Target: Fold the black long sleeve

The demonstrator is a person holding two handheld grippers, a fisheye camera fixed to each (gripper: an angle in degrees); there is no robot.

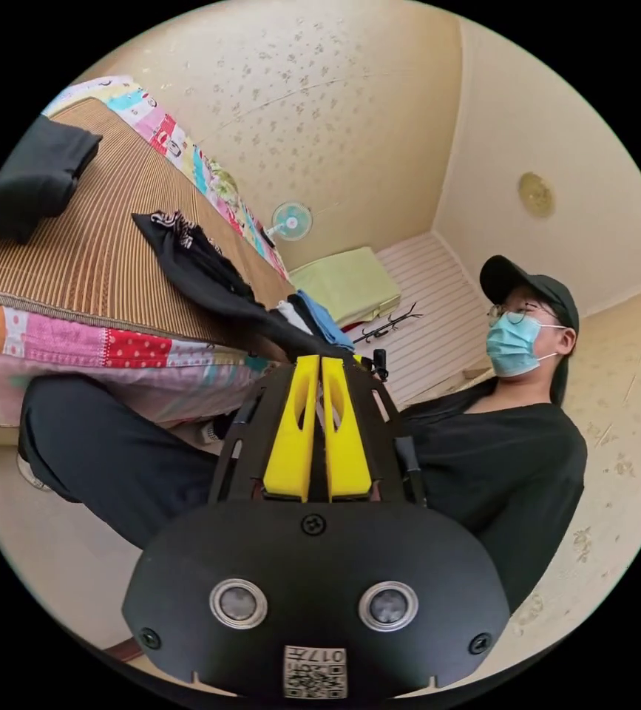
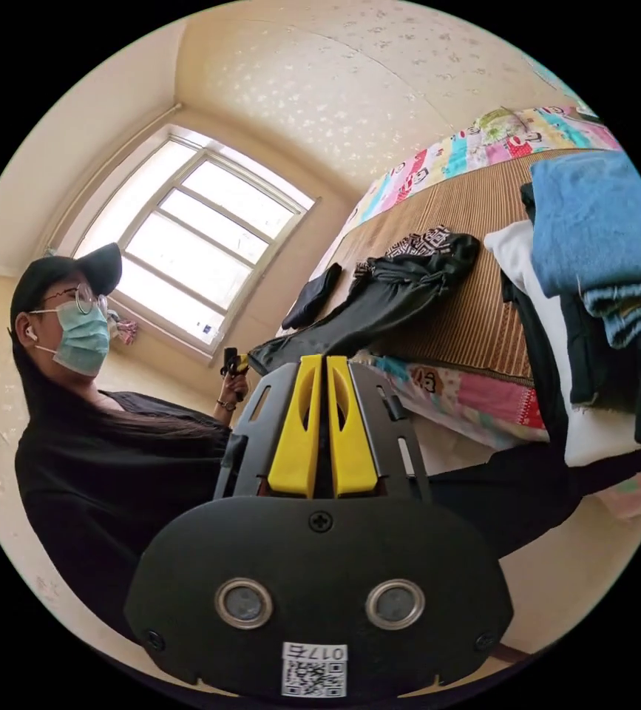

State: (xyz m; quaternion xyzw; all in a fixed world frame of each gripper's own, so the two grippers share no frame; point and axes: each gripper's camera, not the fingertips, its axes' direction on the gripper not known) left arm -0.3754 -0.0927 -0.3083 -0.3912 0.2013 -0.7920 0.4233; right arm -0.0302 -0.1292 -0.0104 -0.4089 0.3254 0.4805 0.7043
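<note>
The black long sleeve [image 1: 202, 274] is seen crumpled on the bed's woven mat [image 1: 91, 251], one end trailing over the edge. The left claw [image 1: 319, 364] and right claw [image 2: 325, 362] are clenched, nothing grasped.

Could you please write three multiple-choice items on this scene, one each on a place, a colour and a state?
1. The crumpled black long-sleeve garment lies on:
A. the woven straw bed mat
B. the floor
C. a chair

2. The top item of the stacked clothes pile is:
A. red
B. blue
C. green

3. The right gripper has its yellow jaws:
A. wide open
B. together, holding nothing
C. clamped on a sock

Answers:
1 A, it is spread across the mat.
2 B, folded blue cloth tops the pile.
3 B, the jaws meet with nothing between them.
</note>
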